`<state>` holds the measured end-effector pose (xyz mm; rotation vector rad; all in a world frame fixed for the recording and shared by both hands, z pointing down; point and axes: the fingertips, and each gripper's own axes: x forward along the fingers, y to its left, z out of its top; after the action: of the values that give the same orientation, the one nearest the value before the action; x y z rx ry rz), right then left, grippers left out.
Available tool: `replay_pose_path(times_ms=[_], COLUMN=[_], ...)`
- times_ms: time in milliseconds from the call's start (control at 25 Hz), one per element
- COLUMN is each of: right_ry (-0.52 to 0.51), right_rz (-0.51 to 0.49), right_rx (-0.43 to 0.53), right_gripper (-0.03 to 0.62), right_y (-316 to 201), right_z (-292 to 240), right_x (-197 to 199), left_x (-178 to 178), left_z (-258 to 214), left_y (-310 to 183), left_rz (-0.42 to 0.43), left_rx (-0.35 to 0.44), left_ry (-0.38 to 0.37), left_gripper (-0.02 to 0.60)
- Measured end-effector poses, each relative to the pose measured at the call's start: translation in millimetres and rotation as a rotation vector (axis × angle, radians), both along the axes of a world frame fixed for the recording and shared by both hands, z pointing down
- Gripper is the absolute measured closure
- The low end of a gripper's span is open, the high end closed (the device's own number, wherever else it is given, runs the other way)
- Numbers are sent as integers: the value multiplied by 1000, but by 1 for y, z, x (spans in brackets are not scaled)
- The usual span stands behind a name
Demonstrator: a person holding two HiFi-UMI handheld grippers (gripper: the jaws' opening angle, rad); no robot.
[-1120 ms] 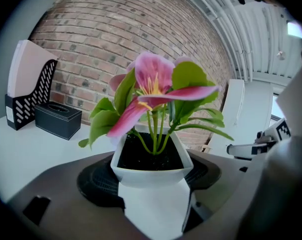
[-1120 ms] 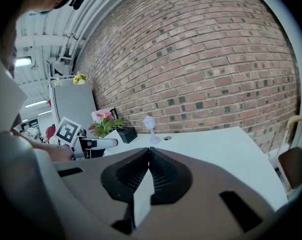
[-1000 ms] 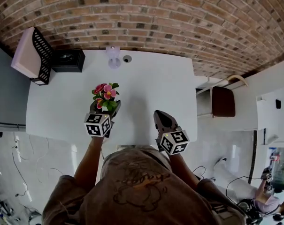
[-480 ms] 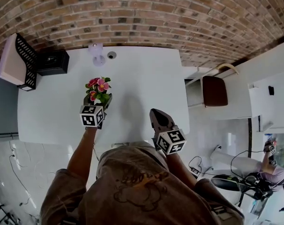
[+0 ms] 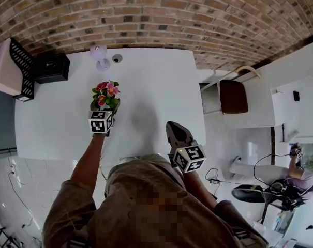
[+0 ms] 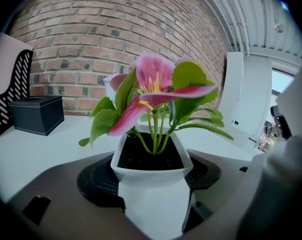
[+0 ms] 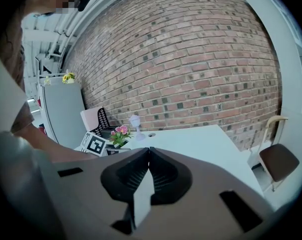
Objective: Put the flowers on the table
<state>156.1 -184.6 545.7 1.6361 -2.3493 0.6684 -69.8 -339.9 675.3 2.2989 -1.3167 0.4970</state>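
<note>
A small white pot of pink flowers (image 5: 105,94) with green leaves sits between the jaws of my left gripper (image 5: 108,107), which is shut on it above the left part of the white table (image 5: 156,81). In the left gripper view the flower pot (image 6: 151,166) fills the middle, clamped at its sides. My right gripper (image 5: 176,131) hovers near the table's front edge, shut with nothing in it; in the right gripper view its jaws meet at the right gripper (image 7: 148,150) tip. The flowers (image 7: 119,132) show there at far left.
At the table's back left stand a black box (image 5: 51,67), a black mesh rack with a pink board (image 5: 14,68), and a pale lilac glass (image 5: 100,57) beside a small round hole (image 5: 117,58). A brick wall (image 5: 146,14) runs behind. A chair (image 5: 233,96) stands right of the table.
The left gripper with the flower pot has shifted slightly forward and left over the table. The right gripper has stayed near the front edge.
</note>
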Motion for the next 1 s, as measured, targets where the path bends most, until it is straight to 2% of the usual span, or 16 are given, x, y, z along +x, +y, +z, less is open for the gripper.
replay_pose_path(times_ms=[480, 1000], right_ry=[7, 15], right_rz=[38, 38], right_rx=[-7, -12], right_gripper=[591, 591], right_y=[2, 1], right_z=[0, 1], right_x=[12, 14], left_x=[7, 9], left_z=[23, 33], left_y=[-11, -15], left_rz=[4, 14], left_rx=[-34, -22], left_ry=[-26, -68], left_gripper=[207, 207])
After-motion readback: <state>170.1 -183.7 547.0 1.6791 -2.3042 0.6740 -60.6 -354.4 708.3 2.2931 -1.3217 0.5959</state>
